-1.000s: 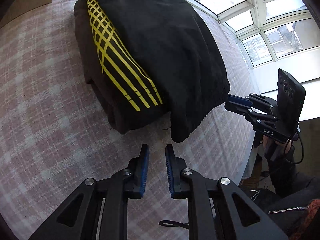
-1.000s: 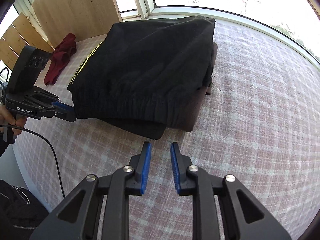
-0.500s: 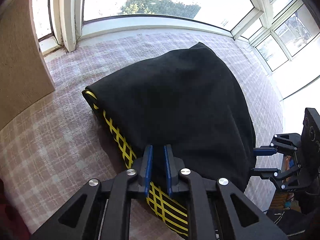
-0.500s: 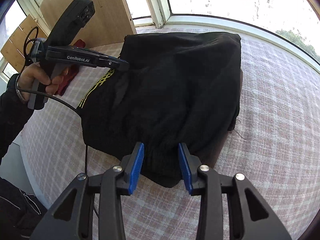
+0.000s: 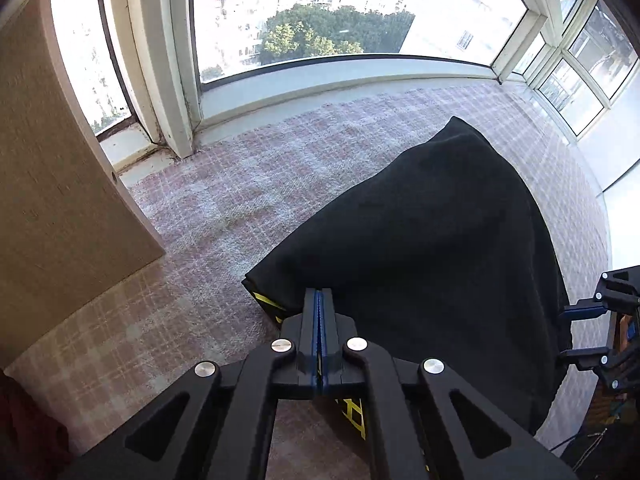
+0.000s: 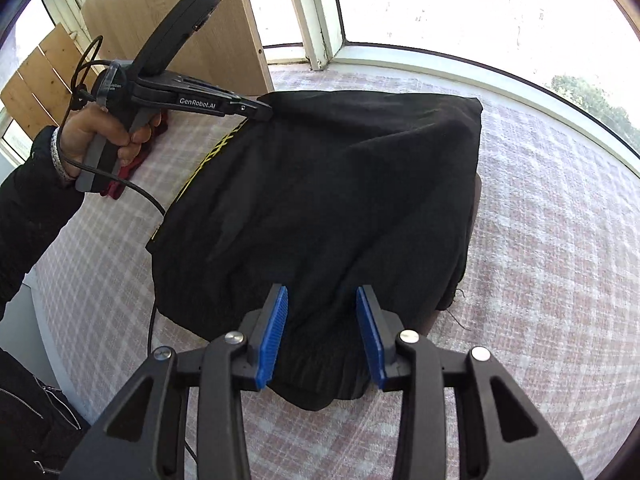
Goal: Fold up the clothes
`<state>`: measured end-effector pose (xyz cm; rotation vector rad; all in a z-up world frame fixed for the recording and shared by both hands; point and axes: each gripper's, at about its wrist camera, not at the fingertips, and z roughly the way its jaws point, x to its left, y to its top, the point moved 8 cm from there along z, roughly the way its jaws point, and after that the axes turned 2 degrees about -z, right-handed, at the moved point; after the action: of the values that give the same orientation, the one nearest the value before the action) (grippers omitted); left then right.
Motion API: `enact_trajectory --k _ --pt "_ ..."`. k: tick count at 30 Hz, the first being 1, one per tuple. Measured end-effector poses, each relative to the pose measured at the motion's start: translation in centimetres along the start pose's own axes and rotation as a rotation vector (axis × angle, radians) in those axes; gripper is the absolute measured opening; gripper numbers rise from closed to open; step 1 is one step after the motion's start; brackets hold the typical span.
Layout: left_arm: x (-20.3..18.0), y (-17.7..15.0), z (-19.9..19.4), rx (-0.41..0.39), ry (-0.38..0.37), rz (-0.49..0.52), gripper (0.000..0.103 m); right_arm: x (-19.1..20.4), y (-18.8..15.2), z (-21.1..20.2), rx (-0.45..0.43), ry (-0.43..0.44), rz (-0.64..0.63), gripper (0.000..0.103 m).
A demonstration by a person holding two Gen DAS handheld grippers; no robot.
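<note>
My left tool is pressed together, pinching the near corner of the black garment by its yellow stripe. My right tool is spread, pads either side of the near hem, not yet biting. The garment lies folded on the checked table ahead of both tools. I judge this the grasp step: the right tool needs to clamp the hem, then both lift for another fold.
</note>
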<state>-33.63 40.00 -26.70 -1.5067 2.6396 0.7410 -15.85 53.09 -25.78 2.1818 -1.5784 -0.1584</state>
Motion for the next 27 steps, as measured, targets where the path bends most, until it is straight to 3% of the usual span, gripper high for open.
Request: enact_trajectory --k 2,6,9,11,12,16,19,24,27 --pt "0.7 0.2 -1.0 -0.035 0.006 -0.016 0.0 -0.2 -0.2 -0.3 0.0 0.003 0.008 0.035" --pt "-0.4 -0.5 -4.9 -0.091 -0.012 0.011 0.0 0.0 0.6 -3.4 -0.095 0.048 0.029 0.035" --pt "-4.3 -2.9 -5.6 -0.05 -0.128 0.068 0.0 0.0 2.1 -4.7 -0.143 0.07 0.037 0.034" --pt "-7.3 -4.9 -4.9 0.009 -0.216 0.112 0.002 0.1 2.8 -3.8 -0.13 0.048 0.012 0.009" --pt "-8.3 -5.9 -3.7 0.045 -0.219 0.137 0.002 0.1 3.2 -3.3 -0.123 0.037 0.0 0.002" --pt "-7.2 -7.4 0.2 0.119 -0.109 0.162 0.002 -0.6 2.4 -0.1 -0.027 -0.002 -0.022 0.002" --pt "-5.3 -6.7 0.7 0.111 -0.132 0.096 0.002 -1.4 1.5 2.0 0.042 -0.02 -0.028 0.002" --pt "-5.0 -5.6 -1.4 0.066 -0.178 0.076 0.001 -1.9 1.1 0.1 0.014 0.042 0.017 0.001" --pt "-5.2 -3.9 -3.0 0.015 -0.174 0.093 0.007 -2.7 3.2 0.3 -0.014 0.038 0.025 0.001"
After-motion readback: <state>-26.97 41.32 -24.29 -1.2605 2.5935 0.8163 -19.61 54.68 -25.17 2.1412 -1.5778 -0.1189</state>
